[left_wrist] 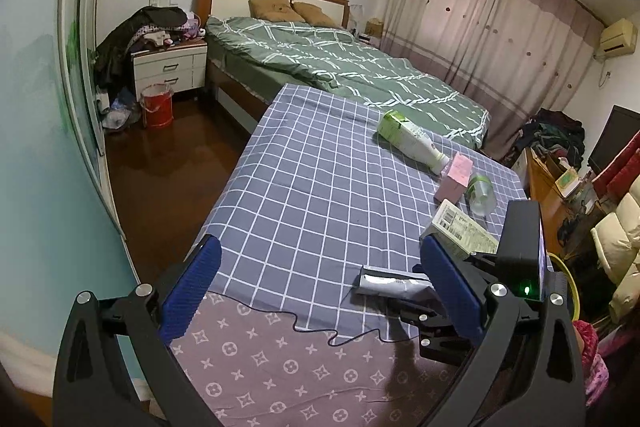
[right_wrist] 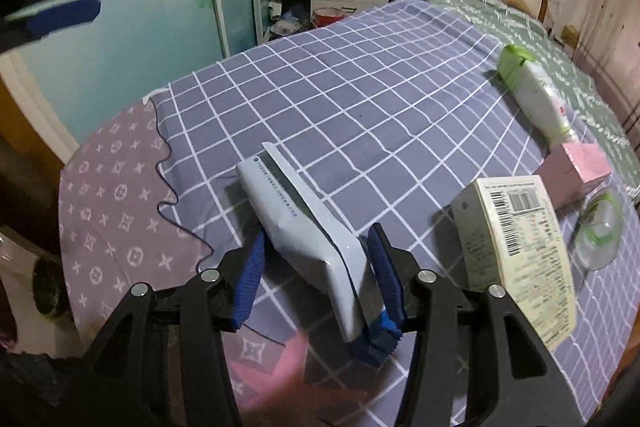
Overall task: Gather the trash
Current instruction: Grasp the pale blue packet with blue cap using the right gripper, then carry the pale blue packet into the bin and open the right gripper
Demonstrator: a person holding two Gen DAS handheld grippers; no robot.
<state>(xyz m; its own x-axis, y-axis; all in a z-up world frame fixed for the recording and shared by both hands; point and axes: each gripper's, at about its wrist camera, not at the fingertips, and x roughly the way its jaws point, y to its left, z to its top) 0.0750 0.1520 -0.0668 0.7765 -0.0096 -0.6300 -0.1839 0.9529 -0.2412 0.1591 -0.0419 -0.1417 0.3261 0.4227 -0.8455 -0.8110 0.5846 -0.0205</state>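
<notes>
A grey-blue foil pouch (right_wrist: 308,227) lies on the checked cloth of the table (right_wrist: 360,99). My right gripper (right_wrist: 320,247) has a blue pad on each side of the pouch's near end; whether they press it I cannot tell. The pouch also shows in the left wrist view (left_wrist: 390,285), with the right gripper's jaws on it. My left gripper (left_wrist: 320,259) is open and empty, held above the table's near left part. Other trash lies at the right: a white and green bottle (right_wrist: 536,95), a pink box (right_wrist: 580,167), a cream carton (right_wrist: 520,239) and a clear cup (right_wrist: 600,227).
A thin black cable (left_wrist: 312,327) runs across the near cloth. A red bin (left_wrist: 157,105) stands on the floor by the white nightstand (left_wrist: 170,69). The bed (left_wrist: 340,67) lies beyond the table. A cluttered desk (left_wrist: 560,179) is at the right.
</notes>
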